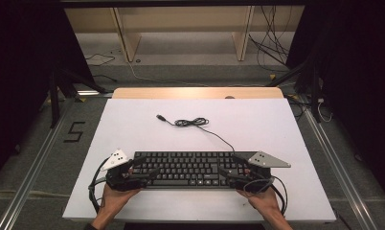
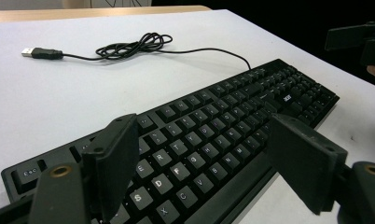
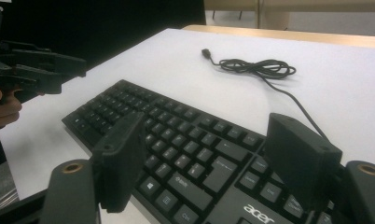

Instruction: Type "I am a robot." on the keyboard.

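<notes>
Keyboard: one black Acer keyboard (image 1: 190, 168) is laid flat on the white table top (image 1: 133, 124), toward the six o'clock edge in the high view, its long side running from nine to three o'clock.
Cable: one thin black cable (image 1: 219, 136) is led from the keyboard's far edge toward twelve o'clock; it is bunched into one loose coil (image 1: 191, 122) and ended by one USB plug (image 1: 160, 117) at about eleven o'clock of the coil, lying apart from the keyboard.
Left gripper: the left gripper (image 1: 143, 171) is held at the keyboard's nine o'clock end; its jaws are spread wide above the keys, and nothing is clasped between them, as seen in the left gripper view (image 2: 199, 163).
Right gripper: the right gripper (image 1: 230, 168) is held at the three o'clock end; its jaws are likewise parted wide over the keys, with nothing held, as seen in the right gripper view (image 3: 209, 154).
Step in hand: the keyboard is judged to be set down on the table, with both ends let go; whether a fresh grasp is being prepared cannot be told.
Next move: if the keyboard is to be shifted, each end must be straddled at its edge and clamped evenly, so that it is lifted level and the cable is not dragged.
Count: one keyboard, one cable, one plug, two grippers, two hands.
</notes>
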A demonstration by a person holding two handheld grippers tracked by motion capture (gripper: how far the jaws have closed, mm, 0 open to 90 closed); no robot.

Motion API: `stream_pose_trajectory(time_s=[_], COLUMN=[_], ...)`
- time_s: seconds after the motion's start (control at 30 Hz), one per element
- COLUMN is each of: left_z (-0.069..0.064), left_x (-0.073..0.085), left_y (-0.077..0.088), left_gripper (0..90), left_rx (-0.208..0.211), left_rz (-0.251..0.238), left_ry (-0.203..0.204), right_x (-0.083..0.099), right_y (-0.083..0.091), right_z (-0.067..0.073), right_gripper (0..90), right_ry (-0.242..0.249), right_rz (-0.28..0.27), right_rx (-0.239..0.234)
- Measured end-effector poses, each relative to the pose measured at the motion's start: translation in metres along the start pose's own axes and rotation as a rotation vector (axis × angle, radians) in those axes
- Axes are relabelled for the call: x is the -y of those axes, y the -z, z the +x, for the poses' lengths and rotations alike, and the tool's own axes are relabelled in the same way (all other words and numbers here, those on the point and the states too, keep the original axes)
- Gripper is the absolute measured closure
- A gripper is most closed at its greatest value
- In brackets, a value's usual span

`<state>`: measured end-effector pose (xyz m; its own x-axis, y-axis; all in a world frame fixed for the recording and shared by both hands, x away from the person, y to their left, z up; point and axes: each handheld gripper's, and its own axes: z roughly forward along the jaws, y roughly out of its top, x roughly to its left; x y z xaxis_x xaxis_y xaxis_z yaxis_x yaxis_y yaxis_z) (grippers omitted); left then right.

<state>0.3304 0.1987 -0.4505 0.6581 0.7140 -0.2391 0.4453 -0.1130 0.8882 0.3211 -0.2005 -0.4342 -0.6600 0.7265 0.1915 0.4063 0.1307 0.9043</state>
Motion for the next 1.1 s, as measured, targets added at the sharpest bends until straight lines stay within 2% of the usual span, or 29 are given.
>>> stream_pose_trajectory(time_s=[0.6,1.1], left_z=[0.0,-0.001], left_x=[0.0,0.0], left_y=[0.001,0.001], left_gripper=[25.1,24.9], left_rx=[0.002,0.01], left_rz=[-0.008,-0.013], left_ry=[-0.003,-0.008], right_x=[0.016,0.024], right_y=[0.029,0.036], right_z=[-0.006,-0.004], right_gripper=[28.0,25.2], right_ry=[-0.006,0.01], right_rz=[-0.031,-0.034], right_rx=[0.042,0.059])
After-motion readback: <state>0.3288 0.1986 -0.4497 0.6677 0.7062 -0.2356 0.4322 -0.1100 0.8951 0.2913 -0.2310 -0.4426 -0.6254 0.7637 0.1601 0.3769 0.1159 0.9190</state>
